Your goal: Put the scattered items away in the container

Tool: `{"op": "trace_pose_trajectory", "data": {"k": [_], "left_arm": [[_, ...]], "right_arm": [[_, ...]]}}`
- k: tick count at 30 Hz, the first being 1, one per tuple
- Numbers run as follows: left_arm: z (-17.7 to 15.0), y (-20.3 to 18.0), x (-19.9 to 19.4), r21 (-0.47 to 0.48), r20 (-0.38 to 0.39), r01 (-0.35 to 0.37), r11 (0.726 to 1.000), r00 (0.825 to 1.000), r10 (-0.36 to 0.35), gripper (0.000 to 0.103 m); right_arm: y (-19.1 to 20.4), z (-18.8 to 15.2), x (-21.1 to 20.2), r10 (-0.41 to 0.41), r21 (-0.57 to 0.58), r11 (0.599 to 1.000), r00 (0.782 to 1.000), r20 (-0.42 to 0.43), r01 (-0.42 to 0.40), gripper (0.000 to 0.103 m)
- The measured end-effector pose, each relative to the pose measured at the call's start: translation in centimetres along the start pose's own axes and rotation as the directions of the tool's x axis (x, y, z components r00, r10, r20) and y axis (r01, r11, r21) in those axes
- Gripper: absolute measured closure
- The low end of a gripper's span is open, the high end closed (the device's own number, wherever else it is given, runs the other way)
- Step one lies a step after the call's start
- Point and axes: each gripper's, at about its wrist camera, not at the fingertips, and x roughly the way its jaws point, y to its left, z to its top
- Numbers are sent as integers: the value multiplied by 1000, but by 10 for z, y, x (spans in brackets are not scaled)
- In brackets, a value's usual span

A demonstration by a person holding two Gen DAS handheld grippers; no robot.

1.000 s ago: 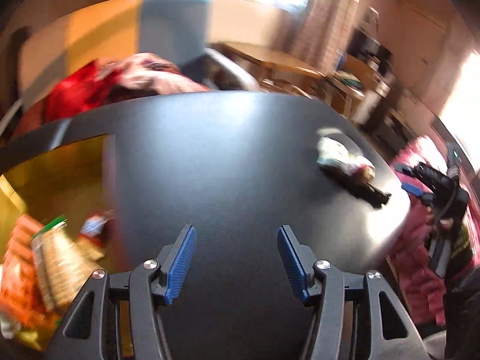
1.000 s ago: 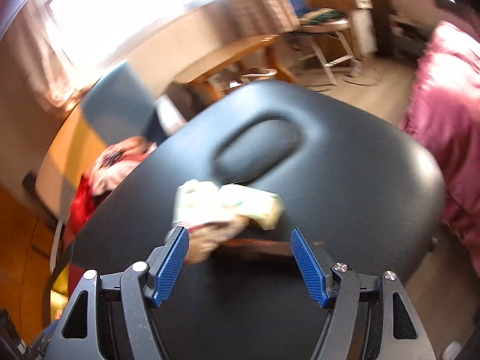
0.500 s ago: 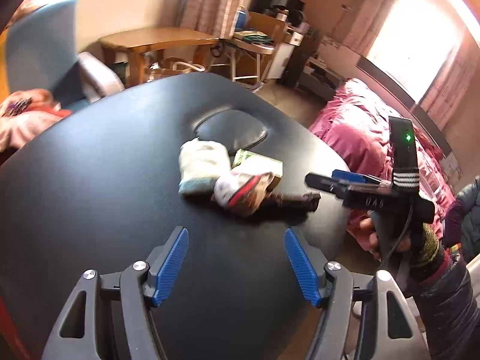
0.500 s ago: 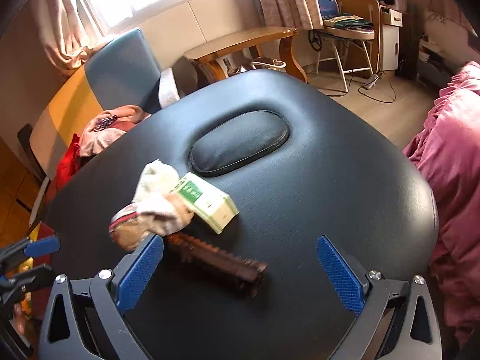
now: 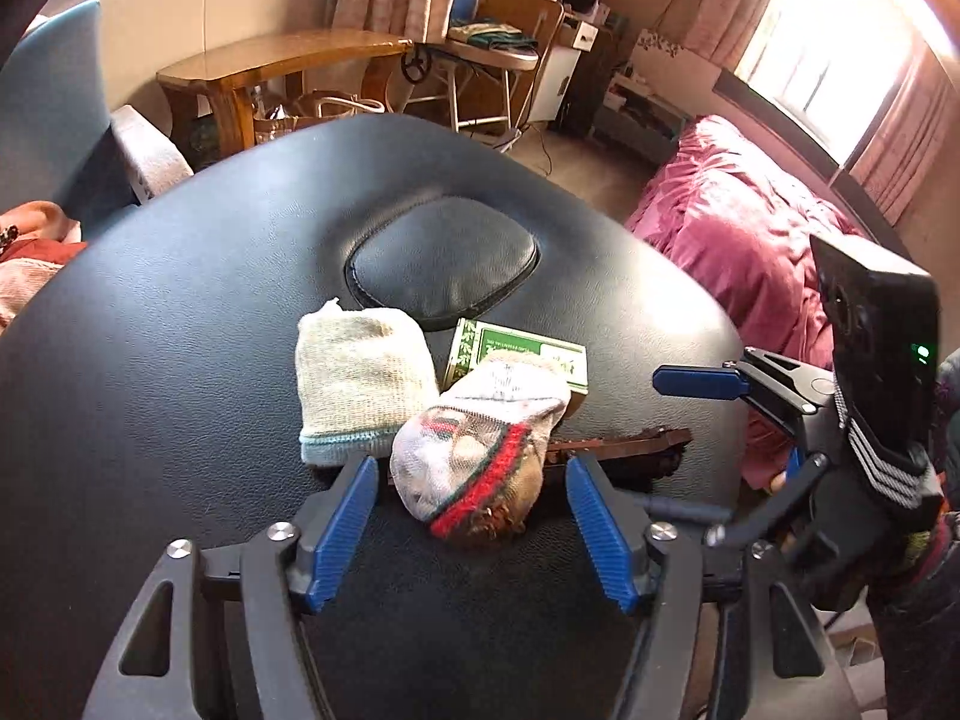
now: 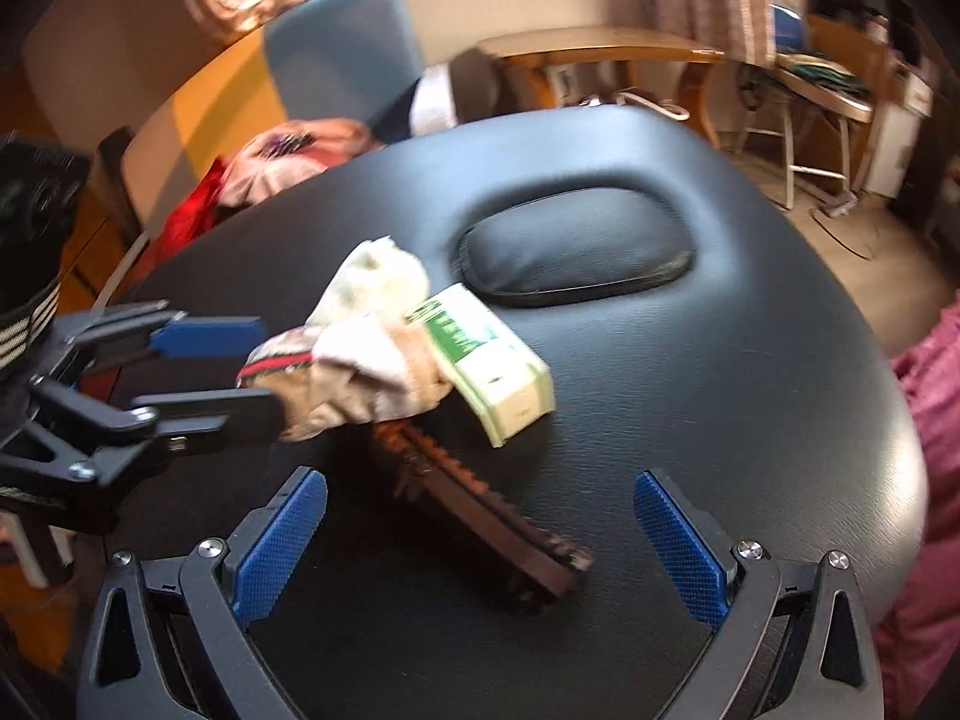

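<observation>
A small pile lies on the black padded table (image 5: 180, 312). It holds a cream sock (image 5: 360, 384), a red-striped sock (image 5: 474, 462), a green box (image 5: 528, 351) and a brown toothed clip (image 5: 624, 444). My left gripper (image 5: 469, 477) is open, and its blue fingers straddle the striped sock's cuff without pinching it. In the right wrist view the left gripper (image 6: 264, 369) reaches in from the left around the striped sock (image 6: 360, 378). My right gripper (image 6: 480, 483) stands wide open just above the brown clip (image 6: 480, 510), with the green box (image 6: 486, 360) beyond it. No container is in view.
An oval cushion (image 5: 444, 264) is set into the table behind the pile. Pink bedding (image 5: 750, 240) lies past the table's right edge. A heap of red and pink clothes (image 6: 288, 150) sits beyond the left edge. A wooden table (image 5: 282, 60) and a chair stand further back.
My left gripper swung right, away from a yellow bin of packets, and closed in around the striped sock. My right gripper opened wider and came down over the brown clip.
</observation>
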Motion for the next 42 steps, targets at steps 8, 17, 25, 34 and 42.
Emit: {"op": "trace_pose_trajectory", "data": {"k": [8,17,25,34,42], "left_arm": [[-29,33,-3,-70,-30,5,998,1000,-7,67],[-87,83,-41,-185,-25,-59,981,998,55,68],[-104,98,-85,-191,61,-44,981,997,57,47],[-63,67,-68,-37,78,-3,999,997,5,40],[-35,38,-45,172,38,28,985,999,-35,39]], "right_arm": [[44,-18,22,110,-124,985,989,-96,-121,0],[71,-35,10,234,-91,966,967,-99,-243,0],[69,-28,-12,82,-37,996,997,-4,-82,4],[66,-18,7,-72,-28,997,997,-27,71,48],[58,-14,19,-78,-29,997,996,-43,76,48]]}}
